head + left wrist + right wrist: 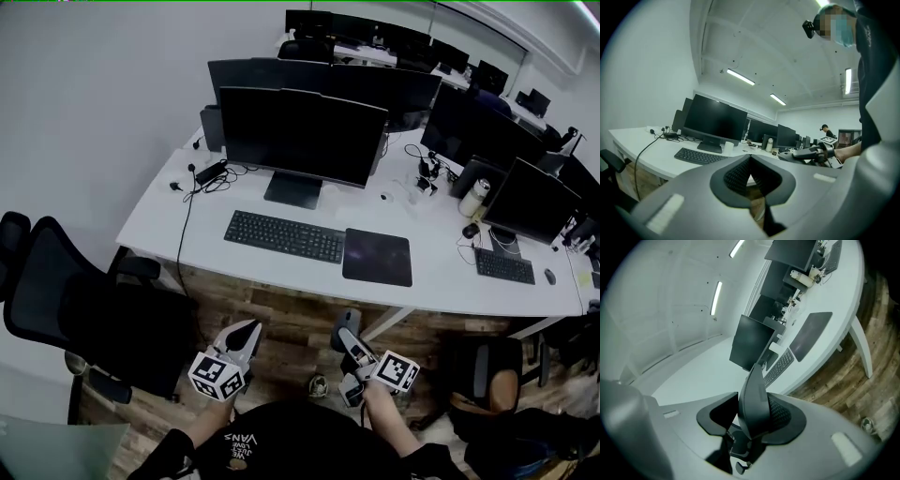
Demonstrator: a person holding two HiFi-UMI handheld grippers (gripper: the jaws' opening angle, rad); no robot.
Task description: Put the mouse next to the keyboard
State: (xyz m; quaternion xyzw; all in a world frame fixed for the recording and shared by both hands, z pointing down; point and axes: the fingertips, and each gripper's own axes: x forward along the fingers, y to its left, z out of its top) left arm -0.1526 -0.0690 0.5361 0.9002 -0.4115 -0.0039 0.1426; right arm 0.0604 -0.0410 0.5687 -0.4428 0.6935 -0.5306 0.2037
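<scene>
Right gripper [351,339]: pinching the mouse [754,399], which stands on edge between the pads; held low over the wooden floor [300,319], short of the desk [164,220].
Left gripper [750,158]: jaws pressed together with nothing between them; level with the right gripper and just beside it.
Mouse: in the air in the right gripper's grip, not on the desk and well apart from the keyboard [284,235].
Office chair [84,309]: off to the left, clear of the way to the desk.
Mouse pad [377,256]: bare, flat on the desk, just beside the keyboard's right end.
Keyboard: parallel to the desk's front edge, in front of the monitor [300,136].
Done: mouse apparently picked up and in hand.
Left to do: bring it over the desk edge, set it down beside the keyboard (the pad looks the natural spot), and release.
Progress: probably around halfway, with placing not yet begun.
</scene>
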